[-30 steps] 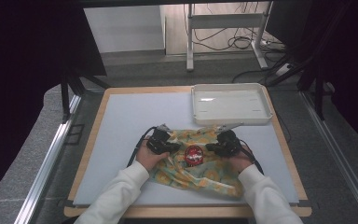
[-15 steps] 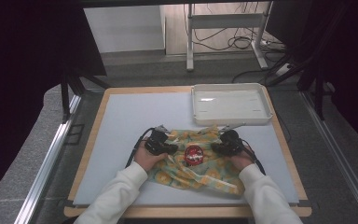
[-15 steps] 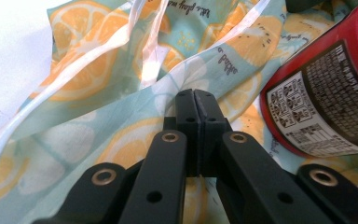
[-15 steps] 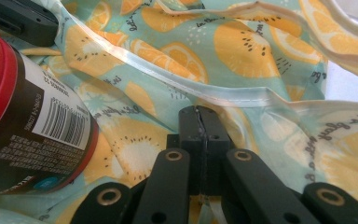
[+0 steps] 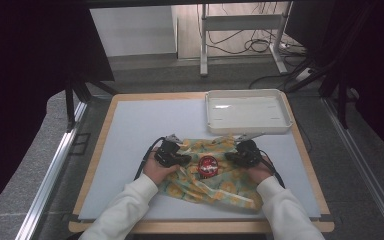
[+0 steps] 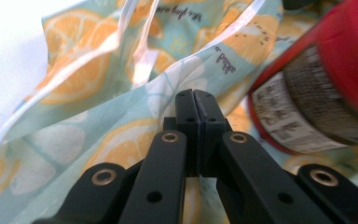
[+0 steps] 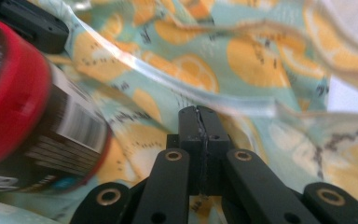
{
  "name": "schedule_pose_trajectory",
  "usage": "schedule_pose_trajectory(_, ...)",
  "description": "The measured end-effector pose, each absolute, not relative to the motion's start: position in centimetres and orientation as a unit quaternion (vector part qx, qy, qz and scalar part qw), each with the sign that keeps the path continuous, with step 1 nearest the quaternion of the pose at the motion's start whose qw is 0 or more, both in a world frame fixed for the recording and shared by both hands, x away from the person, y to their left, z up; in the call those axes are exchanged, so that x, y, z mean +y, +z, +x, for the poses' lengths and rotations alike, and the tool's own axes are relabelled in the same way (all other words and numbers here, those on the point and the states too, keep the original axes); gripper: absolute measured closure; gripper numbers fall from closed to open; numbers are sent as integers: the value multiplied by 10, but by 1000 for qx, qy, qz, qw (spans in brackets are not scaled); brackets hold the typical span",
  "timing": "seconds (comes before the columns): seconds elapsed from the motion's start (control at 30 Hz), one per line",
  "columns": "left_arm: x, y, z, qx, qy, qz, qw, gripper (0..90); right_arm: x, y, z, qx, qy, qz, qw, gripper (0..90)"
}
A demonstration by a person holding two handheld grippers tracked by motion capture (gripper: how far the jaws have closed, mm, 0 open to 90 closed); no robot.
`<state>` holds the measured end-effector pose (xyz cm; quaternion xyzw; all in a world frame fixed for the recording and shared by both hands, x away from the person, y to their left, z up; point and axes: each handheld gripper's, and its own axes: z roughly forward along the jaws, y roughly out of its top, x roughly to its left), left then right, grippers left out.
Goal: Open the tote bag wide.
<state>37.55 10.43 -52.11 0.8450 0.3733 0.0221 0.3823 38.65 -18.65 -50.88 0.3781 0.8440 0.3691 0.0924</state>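
Here the lemon-print bag [image 5: 207,182] lies at the bench's [image 5: 130,130] six o'clock edge, a red-lidded jar [image 5: 208,165] resting in its mouth, with the white tray [image 5: 246,111] well apart toward one o'clock. The left gripper [image 5: 180,159] has its jaws pressed together on the bag's rim at the jar's nine o'clock, the right gripper [image 5: 232,157] likewise clamped at three o'clock. Doing this well likely means lifting both rims evenly and spreading gently, so the jar slides inside rather than rolling out.
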Motion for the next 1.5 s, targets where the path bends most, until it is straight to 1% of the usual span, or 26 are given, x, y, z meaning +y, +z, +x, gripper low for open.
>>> schedule_pose_trajectory(0.13,114,-505,364,360,27,839,406,900,-188,-496,378,839,392,364,102,889)
schedule_pose_trajectory(0.43,132,-487,347,347,44,827,439,900,-196,-477,363,826,423,354,117,886)
schedule_pose_trajectory(0.57,137,-480,341,346,37,813,467,883,-201,-471,358,823,431,350,122,883)
schedule_pose_trajectory(0.63,138,-477,337,339,25,802,490,880,-203,-470,357,821,432,352,122,883)
schedule_pose_trajectory(0.97,131,-473,332,331,24,801,497,880,-201,-470,356,824,432,345,122,882)
schedule_pose_trajectory(1.2,142,-464,327,335,32,792,509,871,-203,-468,354,823,434,346,121,883)
schedule_pose_trajectory(1.33,156,-460,319,338,40,788,513,854,-207,-465,352,821,437,345,122,882)
schedule_pose_trajectory(1.5,167,-462,315,348,45,784,512,848,-210,-462,348,820,442,343,124,882)
